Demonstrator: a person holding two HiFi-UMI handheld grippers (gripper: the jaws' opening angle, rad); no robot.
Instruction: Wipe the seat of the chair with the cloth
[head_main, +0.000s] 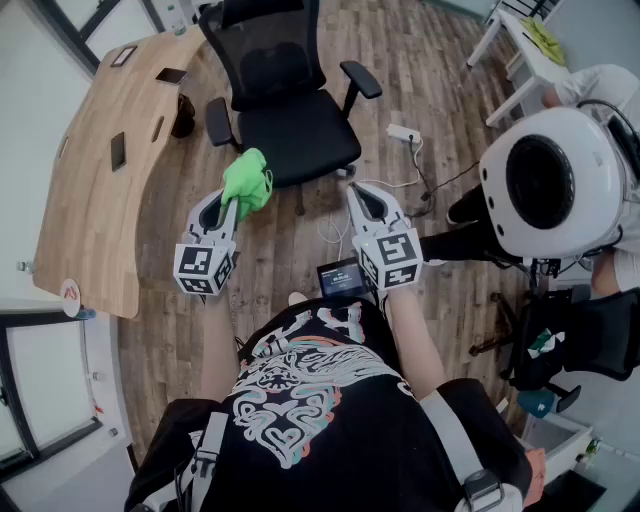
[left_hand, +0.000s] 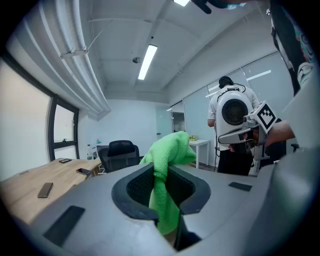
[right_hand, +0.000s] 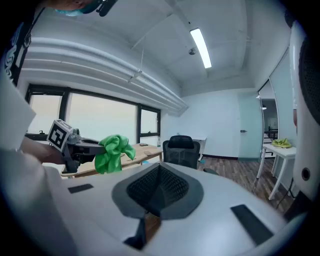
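Head view showed the left gripper (head_main: 224, 203) pinching the cloth (head_main: 247, 183) in its jaws, the right gripper (head_main: 364, 199) closed, empty; dragged over the chair (head_main: 300, 140), that thin pinch might slip.

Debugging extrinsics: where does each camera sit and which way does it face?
Head view: on the head, steeply down at chair and floor; torso, forearms, left gripper, right gripper show.
Left gripper view: on the left gripper, level along jaws shut on the cloth, toward the chair; right hand shows.
Right gripper view: on the right gripper, level along shut, empty jaws, toward the chair; left hand shows.
Shared: all show chair and cloth; each gripper view shows the other gripper.
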